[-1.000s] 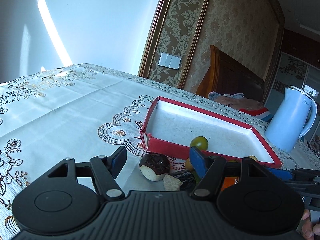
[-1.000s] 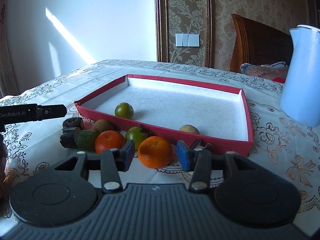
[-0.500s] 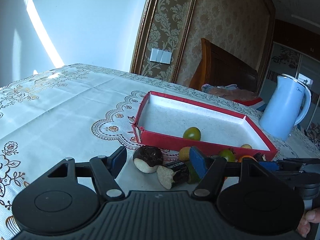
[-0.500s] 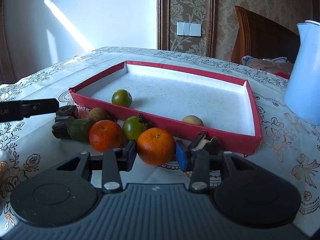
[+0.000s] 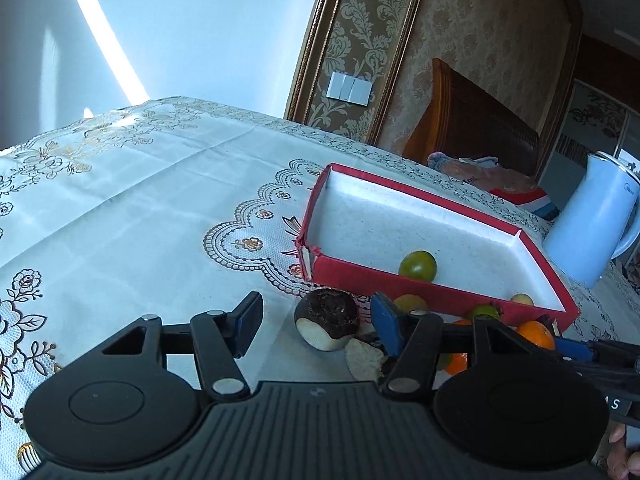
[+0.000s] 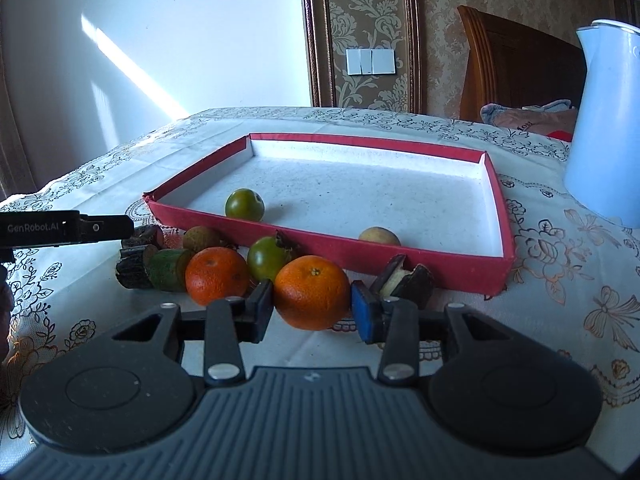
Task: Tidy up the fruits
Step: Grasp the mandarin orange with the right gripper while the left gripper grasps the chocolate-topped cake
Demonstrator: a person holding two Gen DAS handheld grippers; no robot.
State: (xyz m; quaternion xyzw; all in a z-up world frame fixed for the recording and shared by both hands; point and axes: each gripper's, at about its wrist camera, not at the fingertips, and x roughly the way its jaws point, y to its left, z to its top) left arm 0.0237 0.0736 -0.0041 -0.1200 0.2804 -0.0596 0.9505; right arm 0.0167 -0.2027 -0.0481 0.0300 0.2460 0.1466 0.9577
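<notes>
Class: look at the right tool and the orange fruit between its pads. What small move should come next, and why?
Probably lift the orange clear of the cloth and carry it over the red tray's near wall. The right tool has its pads against the orange's sides, and the tray floor behind has room, holding only two small fruits.

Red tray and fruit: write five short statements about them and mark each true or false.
1. The tray holds a green fruit and a pale fruit. True.
2. The right tool has an orange between its fingers. True.
3. Both oranges lie in the tray. False: this one and the other orange lie on the tablecloth, in front of it.
4. The kettle stands inside the tray. False: it stands on the tablecloth, right of it.
5. The left tool grips the dark fruit. False: the fruit sits between closing fingers, untouched.
</notes>
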